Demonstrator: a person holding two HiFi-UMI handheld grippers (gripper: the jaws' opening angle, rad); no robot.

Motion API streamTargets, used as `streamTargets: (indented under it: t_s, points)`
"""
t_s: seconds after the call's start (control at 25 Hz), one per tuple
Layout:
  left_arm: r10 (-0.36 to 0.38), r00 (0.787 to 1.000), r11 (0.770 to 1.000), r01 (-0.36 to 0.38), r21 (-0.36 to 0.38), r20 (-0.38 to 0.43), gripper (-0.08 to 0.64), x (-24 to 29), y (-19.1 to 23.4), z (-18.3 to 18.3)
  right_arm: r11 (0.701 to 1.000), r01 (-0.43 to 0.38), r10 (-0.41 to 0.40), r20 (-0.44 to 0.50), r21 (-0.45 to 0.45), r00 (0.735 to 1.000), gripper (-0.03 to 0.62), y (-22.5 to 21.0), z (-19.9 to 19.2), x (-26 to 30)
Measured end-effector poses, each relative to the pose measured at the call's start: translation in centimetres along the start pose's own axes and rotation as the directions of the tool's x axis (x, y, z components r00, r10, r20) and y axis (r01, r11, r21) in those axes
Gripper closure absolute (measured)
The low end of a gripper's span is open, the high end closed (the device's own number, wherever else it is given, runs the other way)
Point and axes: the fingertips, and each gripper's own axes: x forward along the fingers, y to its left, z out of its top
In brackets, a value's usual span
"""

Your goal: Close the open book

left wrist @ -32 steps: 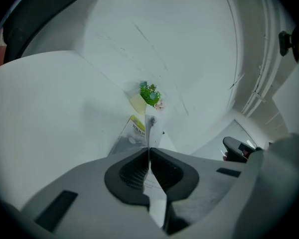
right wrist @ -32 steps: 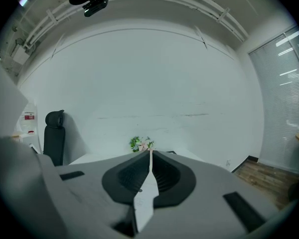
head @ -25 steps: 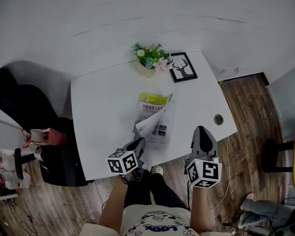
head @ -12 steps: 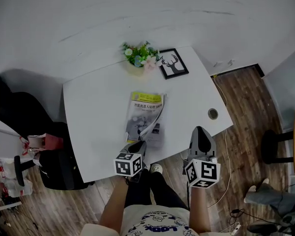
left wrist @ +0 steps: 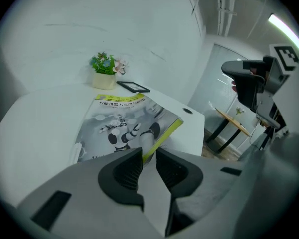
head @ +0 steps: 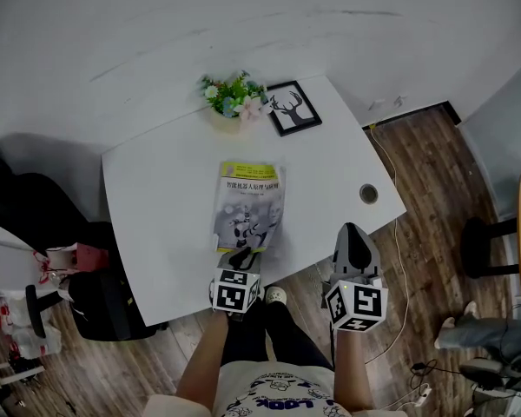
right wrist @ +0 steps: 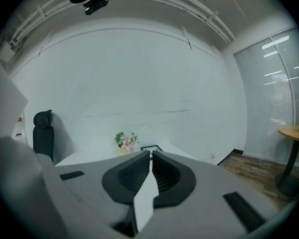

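Left gripper [head: 241, 259] is easing its jaws apart, releasing the book [head: 249, 217], no longer half-open and now lying shut by the front edge of the table [head: 156, 233], so closing looks done; right gripper [head: 355, 233] is hanging clenched, empty.

Closed grey-and-yellow book [head: 249, 215], flat, cover-up

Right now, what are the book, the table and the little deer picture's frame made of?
The book looks like paper, with a printed cover that seems slightly glossy in the left gripper view. The table has a smooth, matte white top, probably laminated board, though its core is hidden. The picture frame has a thin black border, wood or plastic; it is too small to tell.
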Motion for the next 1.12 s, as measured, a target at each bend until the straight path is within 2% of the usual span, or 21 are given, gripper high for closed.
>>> streamTargets:
  t_s: [0.16,0.44,0.64,0.8,1.0,1.12]
  points:
    - [0.037,0.999,0.996,-0.034,0.086,-0.031,0.456,0.7,-0.5,-0.5,1.0,0.021,-0.021,-0.002,0.007,1.0,0.563,-0.9,-0.1,-0.3]
    - [0.052,0.997,0.985,-0.041,0.168,-0.063,0.413,1.1,-1.2,-0.9,0.999,0.035,-0.035,-0.009,0.018,0.999,0.563,-1.7,-0.5,-0.6]
    - [0.028,0.997,0.988,-0.017,0.154,-0.068,0.41,1.0,-1.6,-0.8,0.999,0.032,-0.032,-0.006,0.019,0.999,0.561,-1.6,-0.4,-0.4]
    - [-0.005,0.998,0.986,0.014,0.164,-0.056,0.373,0.6,-2.2,-0.2,0.999,0.025,-0.025,0.002,0.022,1.0,0.561,-1.3,0.0,-0.1]
    - [-0.043,0.999,0.992,0.042,0.123,0.005,0.373,-0.4,-2.6,1.9,1.0,0.007,-0.007,0.02,0.017,1.0,0.563,-0.6,1.0,0.3]
    - [-0.037,0.997,0.995,0.03,0.099,0.07,0.373,-1.5,-2.1,4.2,1.0,-0.006,0.006,0.037,0.013,0.999,0.563,-0.1,1.9,0.4]
